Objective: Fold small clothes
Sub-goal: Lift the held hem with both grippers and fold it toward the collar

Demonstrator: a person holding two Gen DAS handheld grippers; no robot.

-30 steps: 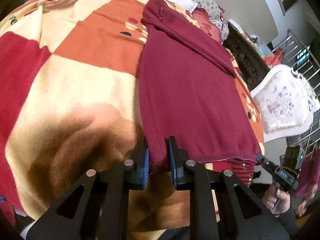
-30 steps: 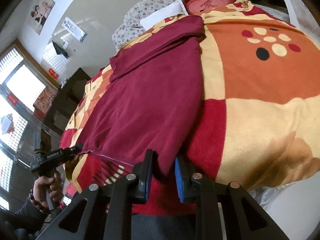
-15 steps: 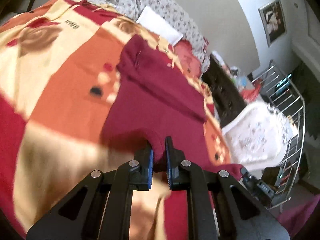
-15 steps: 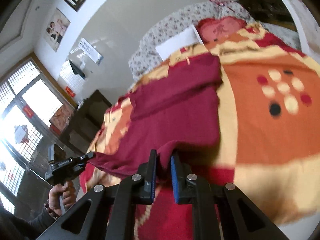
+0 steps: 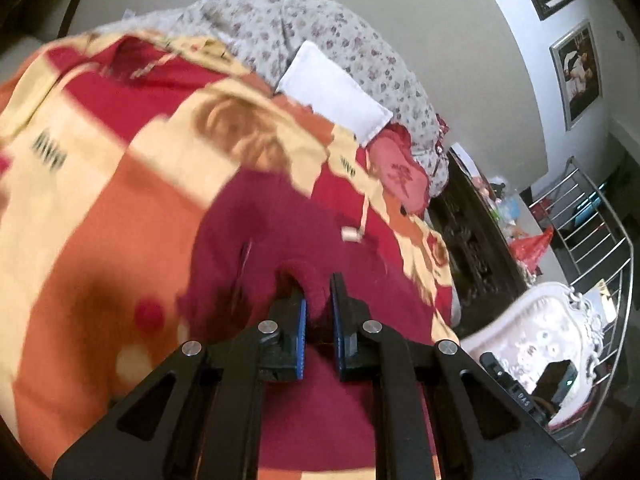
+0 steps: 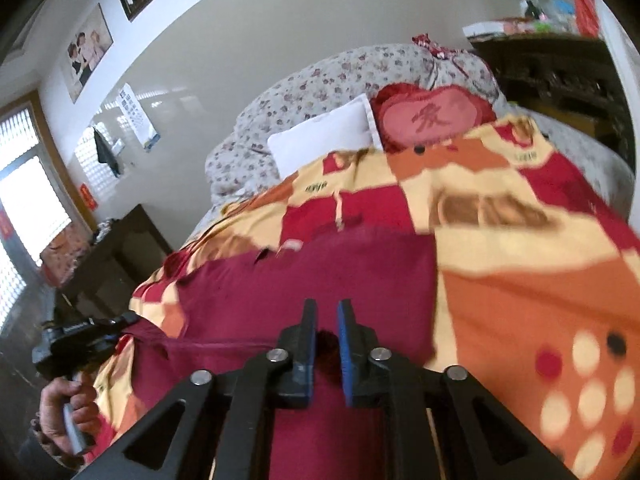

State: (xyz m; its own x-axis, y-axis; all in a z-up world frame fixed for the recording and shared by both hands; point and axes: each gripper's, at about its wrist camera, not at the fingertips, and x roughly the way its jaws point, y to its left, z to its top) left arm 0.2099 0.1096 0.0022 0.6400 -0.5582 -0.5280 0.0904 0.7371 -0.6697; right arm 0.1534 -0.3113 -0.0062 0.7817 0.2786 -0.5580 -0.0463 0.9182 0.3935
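Observation:
A maroon garment (image 5: 280, 224) lies on a bed's orange, cream and red blanket (image 5: 100, 220), its near end lifted and carried over the rest. My left gripper (image 5: 316, 284) is shut on a bunched corner of its hem. In the right wrist view the garment (image 6: 320, 268) stretches left along a taut hem line. There my right gripper (image 6: 327, 308) has its jaws closing on the other hem corner, cloth pinched between the pads. The left gripper (image 6: 86, 334), in a hand (image 6: 60, 404), also shows at that view's left edge.
At the bed's head lie a white pillow (image 6: 324, 136), a red cushion (image 6: 432, 116) and a floral quilt (image 5: 352, 40). Beside the bed stand a dark cabinet (image 5: 472, 232), a white ornate chair (image 5: 532, 328) and a metal rack (image 5: 592, 216).
Both grippers have closed on the hem corners, then risen and travelled toward the head of the bed, drawing the garment's lower edge over its upper part.

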